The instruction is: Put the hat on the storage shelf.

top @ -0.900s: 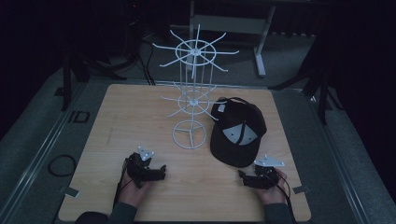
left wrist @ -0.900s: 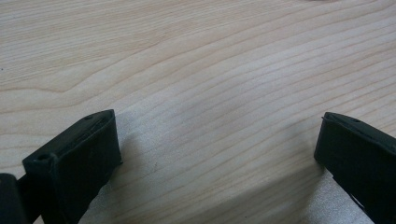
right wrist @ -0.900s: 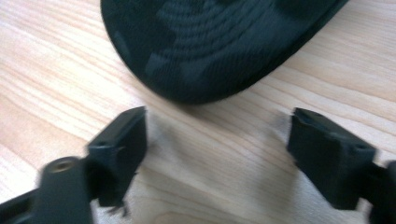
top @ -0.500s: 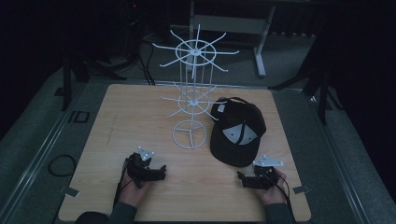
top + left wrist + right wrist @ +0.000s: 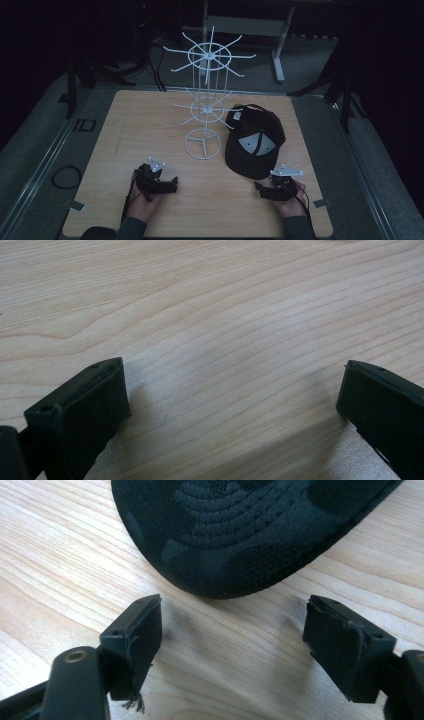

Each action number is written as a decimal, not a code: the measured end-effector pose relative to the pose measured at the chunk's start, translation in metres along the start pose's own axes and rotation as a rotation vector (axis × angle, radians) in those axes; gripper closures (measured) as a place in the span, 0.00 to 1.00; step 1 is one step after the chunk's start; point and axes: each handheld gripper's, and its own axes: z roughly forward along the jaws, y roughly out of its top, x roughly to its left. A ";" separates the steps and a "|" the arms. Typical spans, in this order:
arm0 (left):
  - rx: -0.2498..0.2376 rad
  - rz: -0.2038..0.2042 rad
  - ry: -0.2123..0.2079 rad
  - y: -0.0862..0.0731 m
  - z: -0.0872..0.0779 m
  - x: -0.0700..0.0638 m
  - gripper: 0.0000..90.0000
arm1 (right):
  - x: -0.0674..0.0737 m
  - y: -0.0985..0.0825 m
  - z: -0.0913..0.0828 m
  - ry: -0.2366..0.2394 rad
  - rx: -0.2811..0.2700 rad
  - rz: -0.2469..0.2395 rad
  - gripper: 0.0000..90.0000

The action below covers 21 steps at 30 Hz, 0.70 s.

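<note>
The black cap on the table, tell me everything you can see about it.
The black cap lies on the wooden table, just right of the white wire rack, brim toward the person. It looks like fabric with a faint darker camouflage pattern and rows of stitching on the brim. A light grey patch sits on its front and a small white tag near the back. The right gripper is open, its fingers short of the brim edge, not touching.
</note>
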 end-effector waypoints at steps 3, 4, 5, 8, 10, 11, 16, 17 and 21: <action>0.000 -0.001 0.000 0.000 0.000 0.000 0.00 | 0.001 0.002 -0.002 0.022 0.004 0.008 0.28; 0.000 0.000 0.000 0.000 0.000 0.000 0.00 | 0.002 0.003 -0.003 0.029 -0.003 0.007 0.28; 0.000 0.000 0.000 0.000 0.000 0.000 0.00 | 0.002 0.004 -0.004 0.033 -0.010 0.008 0.28; 0.000 0.000 0.000 0.000 0.000 0.000 0.00 | 0.001 0.008 -0.007 0.050 -0.028 0.024 0.28; 0.000 0.000 0.000 0.000 0.000 0.000 0.00 | 0.000 0.010 -0.008 0.060 -0.037 0.038 0.28; 0.000 0.000 0.000 0.000 0.000 0.000 0.00 | -0.001 0.011 -0.008 0.067 -0.043 0.045 0.28; 0.001 -0.001 0.001 0.000 0.000 0.000 0.00 | -0.004 0.017 -0.009 0.077 -0.056 0.047 0.30; 0.001 -0.001 0.001 0.000 0.000 0.000 0.00 | -0.005 0.018 -0.009 0.082 -0.058 0.050 0.30; 0.002 0.000 0.001 0.000 0.000 0.000 0.00 | -0.006 0.021 -0.007 0.095 -0.065 0.058 0.31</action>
